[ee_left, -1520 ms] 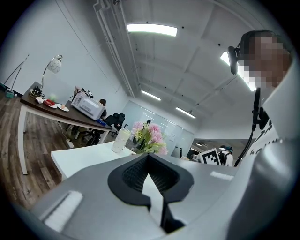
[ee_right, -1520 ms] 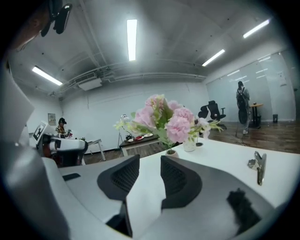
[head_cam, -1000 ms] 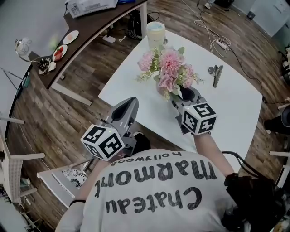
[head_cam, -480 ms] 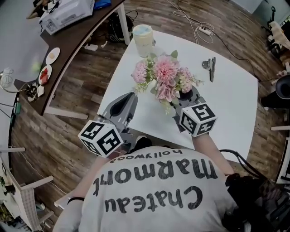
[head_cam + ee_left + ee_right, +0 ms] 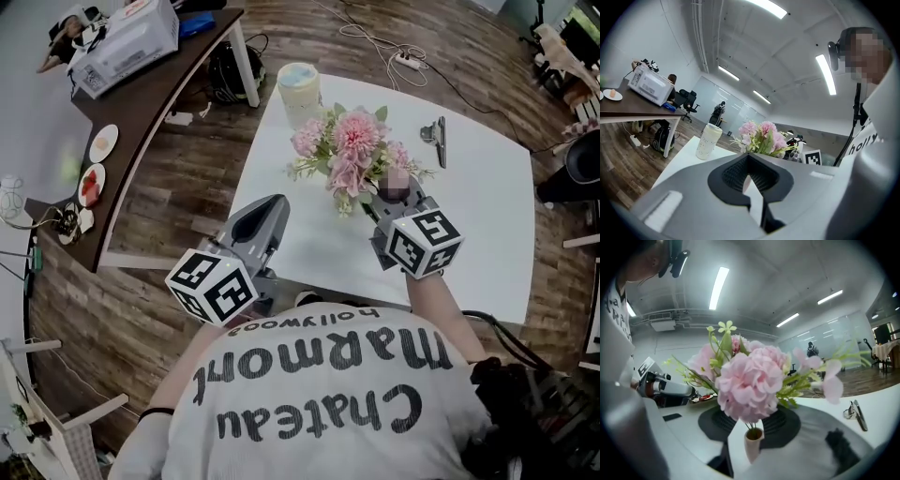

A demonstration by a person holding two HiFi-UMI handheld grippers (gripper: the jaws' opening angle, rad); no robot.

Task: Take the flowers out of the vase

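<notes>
A bunch of pink flowers (image 5: 352, 150) with green sprigs stands on the white table (image 5: 487, 206); from above it hides its vase. In the right gripper view the small pale vase (image 5: 753, 442) stands between my jaws, under the blooms (image 5: 750, 380). My right gripper (image 5: 389, 194) reaches in at the base of the bouquet. Its jaws are closing around the vase, and a gap still shows on the vase's left side. My left gripper (image 5: 267, 210) hovers over the table's near-left edge with its tips together and nothing in it. The flowers (image 5: 761, 138) lie ahead of it.
A tall pale cup (image 5: 300, 86) stands at the table's far-left corner. A metal clip (image 5: 437, 139) lies to the right of the flowers. A dark desk (image 5: 141, 103) with plates and a box runs along the left. Cables trail across the wooden floor.
My left gripper has come further in over the table's edge. The right gripper stays at the base of the bouquet and has edged a little higher.
</notes>
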